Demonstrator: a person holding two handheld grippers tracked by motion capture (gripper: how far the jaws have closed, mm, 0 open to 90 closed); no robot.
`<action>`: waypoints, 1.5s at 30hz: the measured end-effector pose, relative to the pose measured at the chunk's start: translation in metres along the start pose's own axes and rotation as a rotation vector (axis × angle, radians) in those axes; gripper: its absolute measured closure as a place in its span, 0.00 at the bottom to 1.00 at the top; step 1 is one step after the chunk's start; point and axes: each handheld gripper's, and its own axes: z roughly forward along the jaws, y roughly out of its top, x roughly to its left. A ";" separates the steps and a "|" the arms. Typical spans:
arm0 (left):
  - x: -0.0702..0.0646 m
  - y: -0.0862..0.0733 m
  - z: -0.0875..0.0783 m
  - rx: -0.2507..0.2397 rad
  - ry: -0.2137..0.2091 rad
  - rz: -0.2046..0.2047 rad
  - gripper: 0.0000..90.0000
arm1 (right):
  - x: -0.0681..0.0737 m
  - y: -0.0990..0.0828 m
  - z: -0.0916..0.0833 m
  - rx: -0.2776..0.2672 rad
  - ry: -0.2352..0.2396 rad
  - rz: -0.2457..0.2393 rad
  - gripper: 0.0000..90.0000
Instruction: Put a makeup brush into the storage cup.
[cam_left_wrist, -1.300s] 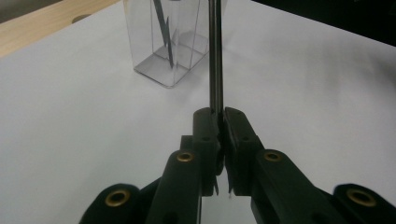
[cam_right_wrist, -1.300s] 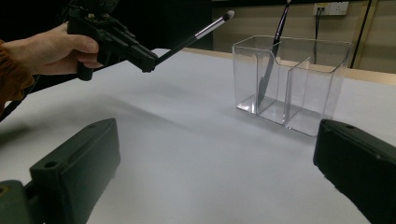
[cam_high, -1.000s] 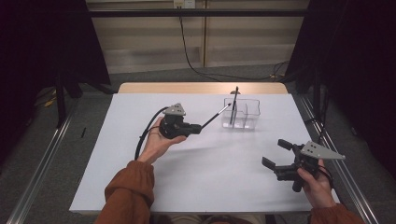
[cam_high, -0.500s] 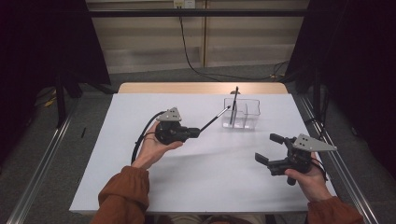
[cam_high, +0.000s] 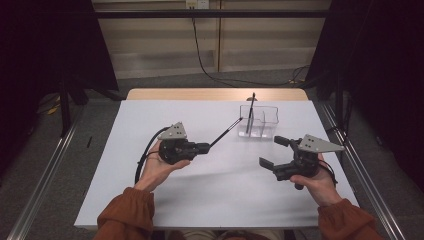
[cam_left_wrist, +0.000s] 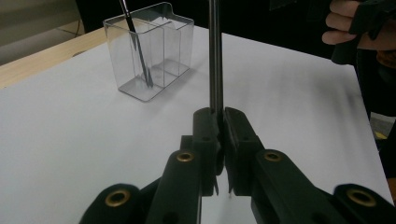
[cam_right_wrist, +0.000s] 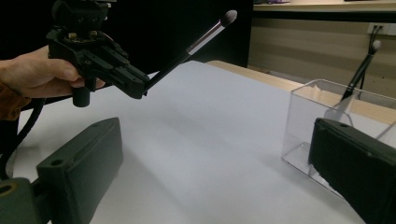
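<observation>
Two hand-held grippers in my high view. Left hand-held gripper (cam_high: 202, 148), frame centre-left, palm up, is clamped on a makeup brush (cam_high: 226, 133) angled toward the clear organizer (cam_high: 258, 121) at upper centre-right; a second brush (cam_high: 250, 111) stands inside it. Right hand-held gripper (cam_high: 274, 152), lower right, jaws spread wide, holds nothing. Bare white tabletop (cam_high: 220, 195) lies between them; right hand sits near the right edge.

Left gripper (cam_high: 206, 147) clamped, right gripper (cam_high: 274, 151) agape

Clear box (cam_high: 258, 121) sits toward the back right of the surface (cam_high: 210, 200), one brush (cam_high: 250, 111) standing in its left compartment, another brush (cam_high: 226, 133) just left of it.
</observation>
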 end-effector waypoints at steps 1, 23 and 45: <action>-0.001 0.000 -0.001 0.001 0.005 0.005 0.94 | 0.001 0.002 0.003 -0.001 0.008 -0.004 0.03; -0.022 -0.015 -0.016 -0.044 -0.015 -0.005 0.94 | 0.017 0.025 0.054 0.009 0.147 0.008 0.10; -0.025 -0.018 -0.011 -0.046 -0.020 0.004 0.94 | 0.018 0.035 0.086 0.068 0.206 0.054 0.42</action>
